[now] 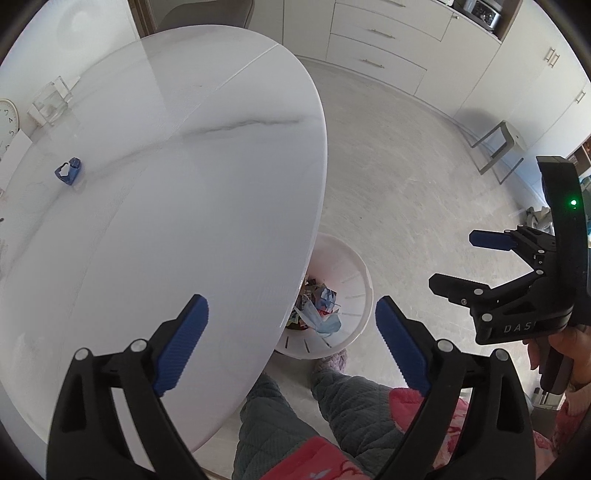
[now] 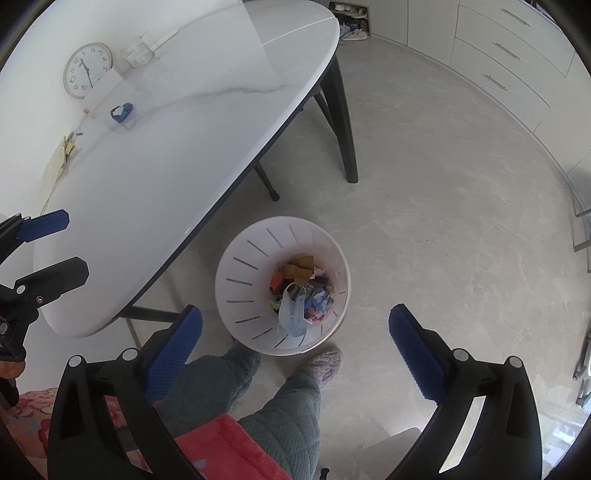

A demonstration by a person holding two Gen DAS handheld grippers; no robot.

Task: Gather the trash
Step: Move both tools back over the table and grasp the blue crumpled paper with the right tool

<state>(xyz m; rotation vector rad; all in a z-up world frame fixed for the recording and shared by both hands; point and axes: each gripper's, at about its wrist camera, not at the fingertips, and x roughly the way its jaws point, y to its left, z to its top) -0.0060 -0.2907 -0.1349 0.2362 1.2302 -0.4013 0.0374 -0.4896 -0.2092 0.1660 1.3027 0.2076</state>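
Both tools, the right tool [image 2: 295, 332] and the left tool [image 1: 291, 325], gape wide and empty. Below, the white bin [image 2: 236, 295] on the floor holds a face mask [image 2: 291, 314] and wrappers. Farther off, a blue scrap [image 2: 122, 110] remains on the desk [image 2: 192, 147], seemingly the last piece to collect.

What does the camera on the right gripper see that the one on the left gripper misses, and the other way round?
Only the right wrist view shows the whole white bin, the table legs and shoes by the far wall.

Only the left wrist view shows a stool and the hand holding the right gripper.

Both show the marble table, the blue wrapper on it, the clock, the face mask in the bin, and open, empty jaws.
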